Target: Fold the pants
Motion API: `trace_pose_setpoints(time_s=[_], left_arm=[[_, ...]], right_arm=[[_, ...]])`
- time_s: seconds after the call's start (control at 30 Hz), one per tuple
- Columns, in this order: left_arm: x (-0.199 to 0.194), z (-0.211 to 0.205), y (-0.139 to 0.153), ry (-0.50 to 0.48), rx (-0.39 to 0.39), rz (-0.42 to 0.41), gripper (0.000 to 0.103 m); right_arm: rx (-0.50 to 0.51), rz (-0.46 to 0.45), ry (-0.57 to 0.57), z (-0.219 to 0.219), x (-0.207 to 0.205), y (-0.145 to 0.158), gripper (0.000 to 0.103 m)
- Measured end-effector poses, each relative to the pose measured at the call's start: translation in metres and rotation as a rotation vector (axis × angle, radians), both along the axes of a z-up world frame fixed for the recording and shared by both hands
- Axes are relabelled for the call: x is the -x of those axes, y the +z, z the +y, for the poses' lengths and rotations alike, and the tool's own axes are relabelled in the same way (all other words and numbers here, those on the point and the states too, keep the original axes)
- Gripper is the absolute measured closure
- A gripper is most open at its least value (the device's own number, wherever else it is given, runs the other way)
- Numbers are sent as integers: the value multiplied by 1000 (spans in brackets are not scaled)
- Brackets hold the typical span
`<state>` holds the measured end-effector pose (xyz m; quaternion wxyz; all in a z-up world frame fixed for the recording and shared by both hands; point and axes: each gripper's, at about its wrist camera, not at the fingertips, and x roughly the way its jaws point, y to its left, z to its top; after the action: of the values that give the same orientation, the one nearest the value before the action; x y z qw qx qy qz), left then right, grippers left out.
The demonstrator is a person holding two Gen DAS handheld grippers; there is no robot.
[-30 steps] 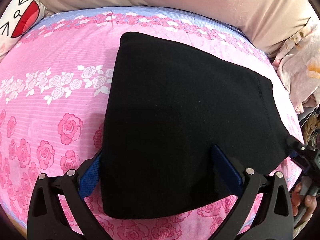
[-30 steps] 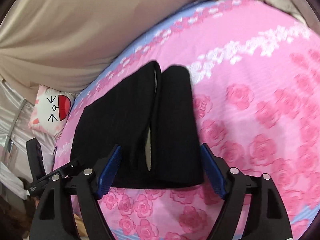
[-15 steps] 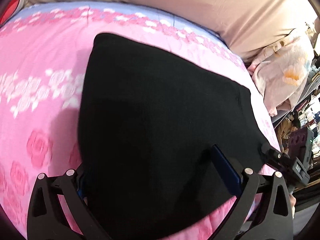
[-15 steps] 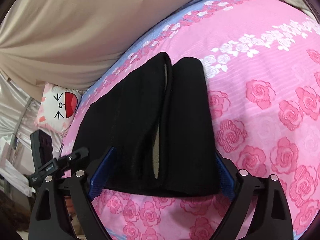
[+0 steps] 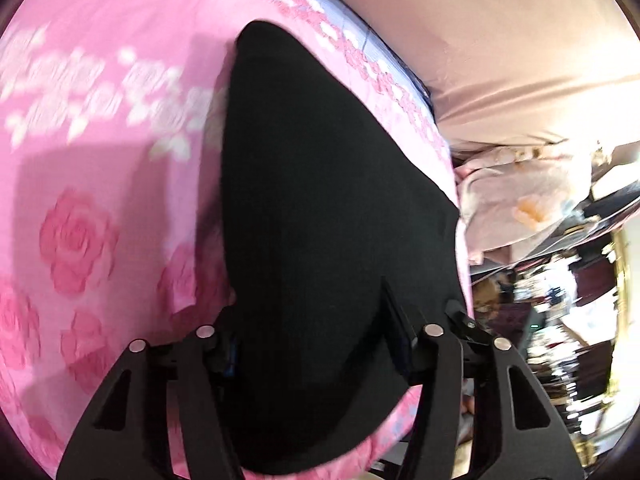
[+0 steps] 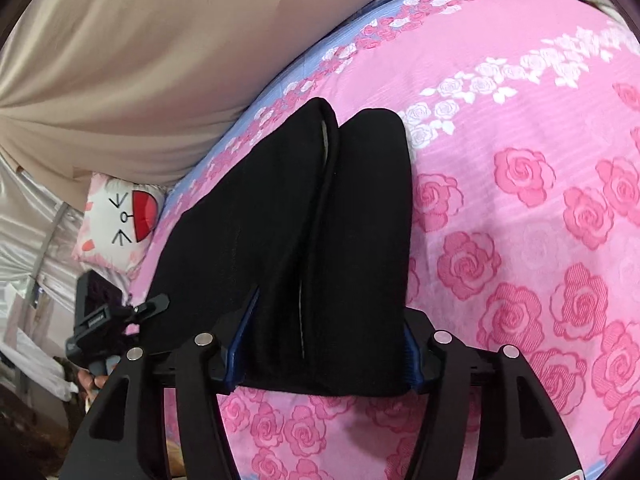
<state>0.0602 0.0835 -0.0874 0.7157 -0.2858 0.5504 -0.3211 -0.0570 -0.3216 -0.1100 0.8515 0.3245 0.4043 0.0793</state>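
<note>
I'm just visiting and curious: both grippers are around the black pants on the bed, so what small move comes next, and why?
Probably finish closing. Both the left gripper and the right gripper have just been narrowing around the black pants, whose near edge lies between their fingers on the pink rose bedsheet.

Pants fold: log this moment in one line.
pants flat on bedspread | left gripper, right gripper jaws just closing, pants between | grip unconfirmed

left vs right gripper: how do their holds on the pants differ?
The left gripper straddles the wide end of the black pants; the right gripper straddles the two leg ends. The right's blue pads flank the cloth's edges; the left's near pad is hidden behind cloth. Both have just been closing with pants between the jaws.
</note>
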Motion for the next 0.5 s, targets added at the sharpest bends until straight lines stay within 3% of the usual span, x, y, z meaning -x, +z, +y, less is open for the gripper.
trace_pose_setpoints(time_s=[0.1, 0.17, 0.23, 0.27, 0.33, 0.43, 0.5], left_arm=[[3, 2, -1, -6, 56, 28, 32], [1, -10, 2, -20, 41, -1, 32], [-3, -23, 3, -29, 11, -44, 49], [-8, -30, 3, -21, -27, -60, 62], [-16, -34, 5, -18, -30, -55, 67], [-1, -44, 30, -34, -138, -160, 72], [14, -48, 48, -58, -166, -201, 72]], right_arm=[[-5, -4, 13, 1, -1, 0, 39], [-4, -13, 19, 3, -5, 0, 35], [8, -22, 13, 7, -12, 1, 37], [10, -20, 13, 9, -16, 0, 48], [-10, -22, 8, 9, -20, 2, 55], [28, -39, -5, 15, -10, 20, 62], [1, -50, 4, 18, 5, 32, 63]])
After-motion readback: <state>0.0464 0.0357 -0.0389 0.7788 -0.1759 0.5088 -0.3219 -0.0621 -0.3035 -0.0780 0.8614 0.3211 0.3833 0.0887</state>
